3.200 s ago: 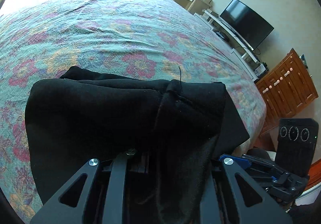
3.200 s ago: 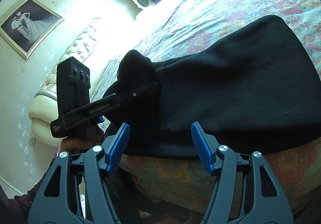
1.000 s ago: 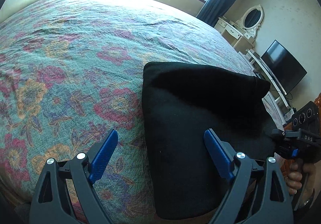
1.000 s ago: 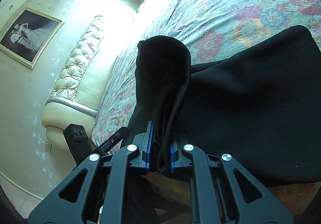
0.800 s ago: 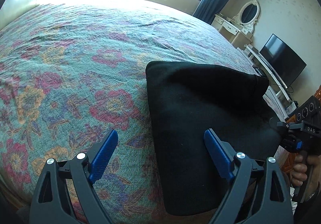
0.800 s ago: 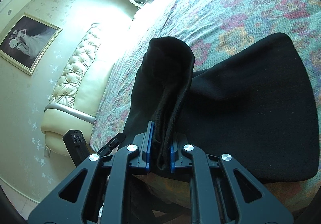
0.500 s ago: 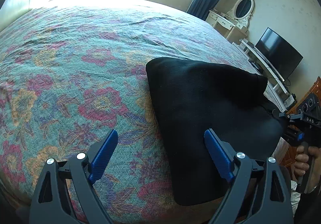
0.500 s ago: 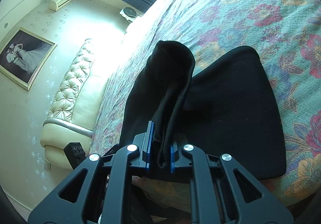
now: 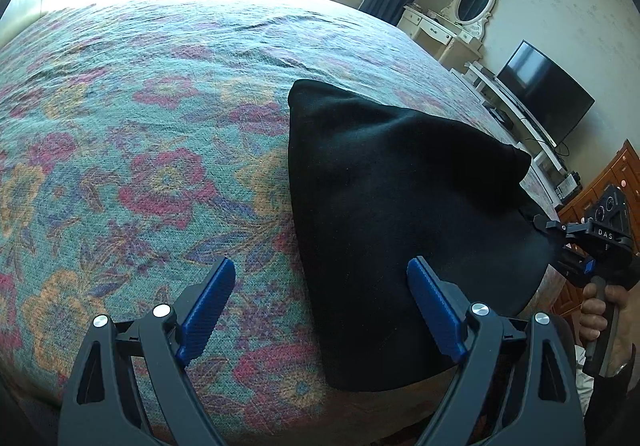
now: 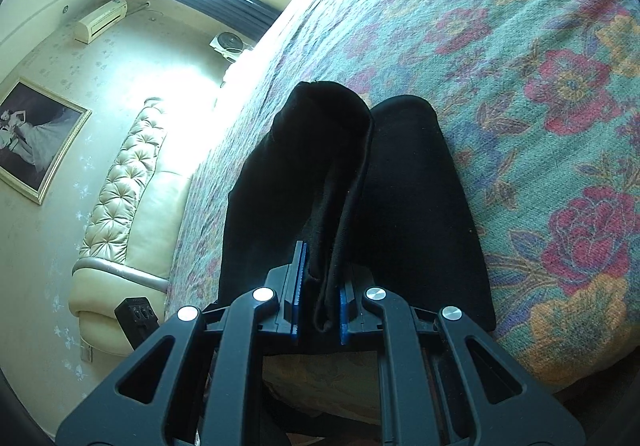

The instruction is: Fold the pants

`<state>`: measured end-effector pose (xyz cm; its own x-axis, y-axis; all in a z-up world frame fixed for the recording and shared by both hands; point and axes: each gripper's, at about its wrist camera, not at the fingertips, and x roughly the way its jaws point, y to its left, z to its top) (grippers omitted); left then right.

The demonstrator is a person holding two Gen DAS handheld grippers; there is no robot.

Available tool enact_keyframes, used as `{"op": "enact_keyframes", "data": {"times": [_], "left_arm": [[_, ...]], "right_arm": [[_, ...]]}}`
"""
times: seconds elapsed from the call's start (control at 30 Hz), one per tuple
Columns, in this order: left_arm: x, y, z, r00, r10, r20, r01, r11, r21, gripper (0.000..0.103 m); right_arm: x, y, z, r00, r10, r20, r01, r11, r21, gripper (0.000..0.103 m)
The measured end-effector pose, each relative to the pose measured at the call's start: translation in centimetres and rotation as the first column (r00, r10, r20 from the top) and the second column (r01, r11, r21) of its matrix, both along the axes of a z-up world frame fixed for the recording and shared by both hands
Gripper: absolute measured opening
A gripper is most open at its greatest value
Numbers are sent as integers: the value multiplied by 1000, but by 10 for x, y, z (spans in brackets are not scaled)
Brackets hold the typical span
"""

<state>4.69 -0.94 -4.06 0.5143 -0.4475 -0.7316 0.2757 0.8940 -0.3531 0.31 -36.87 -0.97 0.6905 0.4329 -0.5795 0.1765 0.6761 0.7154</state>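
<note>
Black pants lie folded in a thick pad near the bed's front edge. My left gripper hovers open over the bedspread, its right finger above the pants' near left edge, nothing between the pads. My right gripper is shut on a bunched fold of the pants, which rises as a ridge between the blue pads. In the left wrist view the right gripper shows at the pants' right edge, held by a hand.
The floral bedspread stretches far and left of the pants. A dresser with mirror, a TV and a wooden cabinet stand beyond the bed's right side. A tufted cream headboard stands at the bed's end.
The right gripper has dragged its held fold across the bed, so the pants look narrower and more bunched. The left gripper drifted slightly, still open and empty.
</note>
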Motion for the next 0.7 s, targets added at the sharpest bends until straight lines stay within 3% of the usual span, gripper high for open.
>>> {"op": "enact_keyframes", "data": {"times": [0.7], "left_arm": [[-2,-4,-7,999,-11,-30,10,1000,-20,87]], "right_arm": [[-18,-23,-27,998,-50,-40,51,998,24,12]]}}
